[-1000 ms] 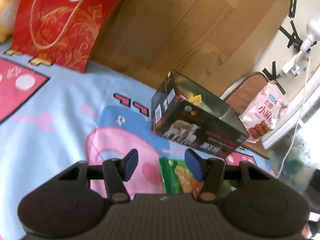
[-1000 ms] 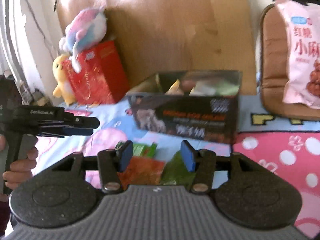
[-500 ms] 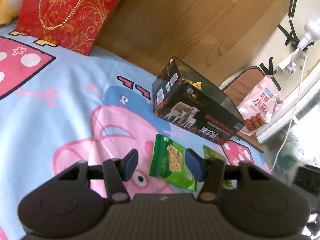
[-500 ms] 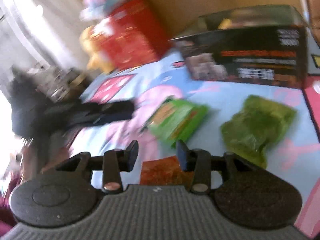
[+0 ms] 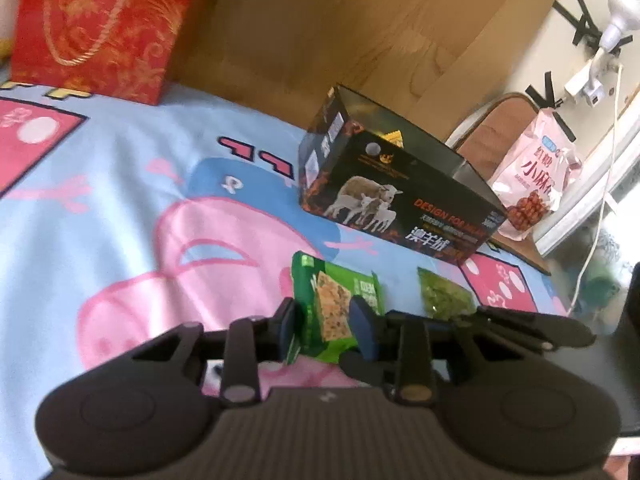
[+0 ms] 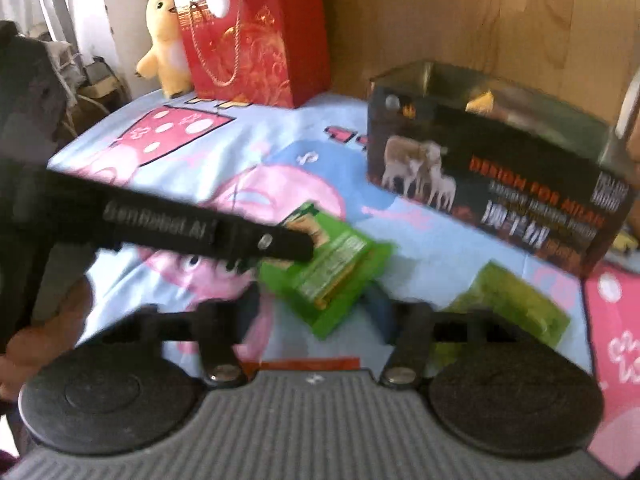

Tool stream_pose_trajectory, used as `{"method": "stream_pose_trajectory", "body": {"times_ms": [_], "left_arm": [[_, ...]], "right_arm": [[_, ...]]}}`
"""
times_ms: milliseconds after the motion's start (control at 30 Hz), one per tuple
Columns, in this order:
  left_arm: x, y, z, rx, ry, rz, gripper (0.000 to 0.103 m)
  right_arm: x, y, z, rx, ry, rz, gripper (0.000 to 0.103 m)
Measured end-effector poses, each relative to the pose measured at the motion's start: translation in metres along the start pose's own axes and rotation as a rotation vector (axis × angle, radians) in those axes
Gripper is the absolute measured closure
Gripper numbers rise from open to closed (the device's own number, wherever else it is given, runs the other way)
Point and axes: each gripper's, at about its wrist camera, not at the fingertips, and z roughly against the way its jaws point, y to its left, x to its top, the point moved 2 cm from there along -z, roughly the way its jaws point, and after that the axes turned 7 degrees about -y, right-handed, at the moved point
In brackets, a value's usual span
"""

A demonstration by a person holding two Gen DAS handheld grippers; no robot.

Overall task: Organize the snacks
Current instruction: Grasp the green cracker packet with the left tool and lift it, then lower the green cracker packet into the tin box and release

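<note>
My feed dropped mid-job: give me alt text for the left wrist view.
The left gripper straddles a green snack packet lying on a cartoon pig blanket, fingers either side, contact unclear. Beyond stands an open black sheep-print box, with a second green packet on its near side.

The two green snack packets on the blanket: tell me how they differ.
The bright green snack packet is opaque and printed, with a cracker picture; the yellow-green snack bag looks see-through, with no print I can make out.

The bright green snack packet sits between the fingers of the left hand-held gripper; the yellow-green snack bag lies free, to its right.

Both lie on the cartoon blanket, in front of the open black box.
</note>
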Motion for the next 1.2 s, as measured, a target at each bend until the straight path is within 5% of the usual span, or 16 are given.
{"method": "stream_pose_trajectory", "body": {"times_ms": [367,600,933,1000,1200], "left_arm": [[-0.043,0.032,0.072,0.026,-0.006,0.087,0.076],[-0.044,0.030,0.081,0.037,-0.036,0.071,0.058],[-0.050,0.016,0.068,0.062,-0.014,-0.026,0.065],[-0.048,0.013,0.068,0.048,0.007,-0.018,0.065],[-0.032,0.001,0.074,-0.032,-0.011,0.015,0.065]], "right_arm": [[-0.035,0.057,0.025,0.145,-0.023,0.098,0.068],[-0.042,0.066,0.030,0.125,-0.048,0.138,0.060],[-0.049,0.071,0.026,0.122,-0.053,0.124,0.047],[-0.048,0.075,0.025,0.107,-0.067,0.130,0.062],[-0.040,0.063,0.046,0.088,-0.142,0.098,0.067]]}}
